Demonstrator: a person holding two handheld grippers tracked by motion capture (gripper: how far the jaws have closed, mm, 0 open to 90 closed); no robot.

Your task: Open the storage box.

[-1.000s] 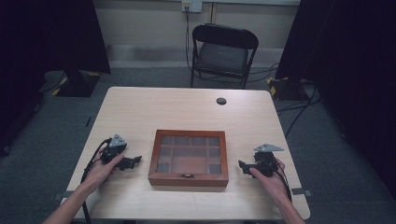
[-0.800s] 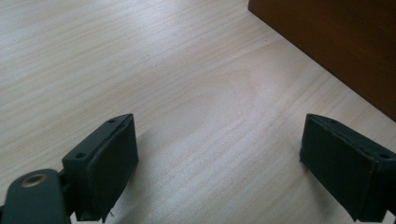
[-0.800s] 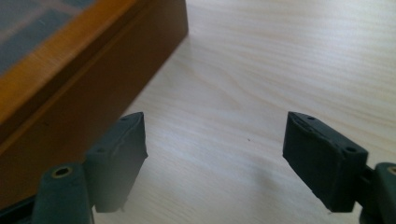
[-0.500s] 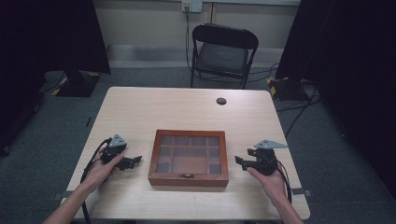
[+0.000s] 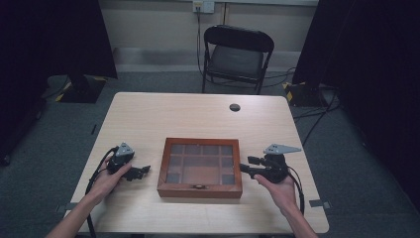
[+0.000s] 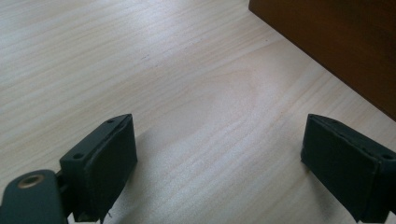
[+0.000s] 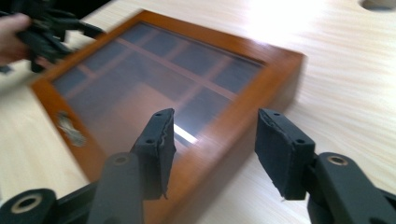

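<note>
Sitting shut at the middle of the counter, toward its 6 o'clock edge, the wooden glass-lidded box lies between both tongs. At its 9 o'clock the left tongs rest on the wood, jaws wide apart and empty. At its 3 o'clock the right tongs hover just beside its right edge, jaws apart and gripping nothing.

high: above, forward-down | claw cams: low, close | shared: wooden box

Bare table lies open around the wooden box, the lone obstacle between both claws
</note>
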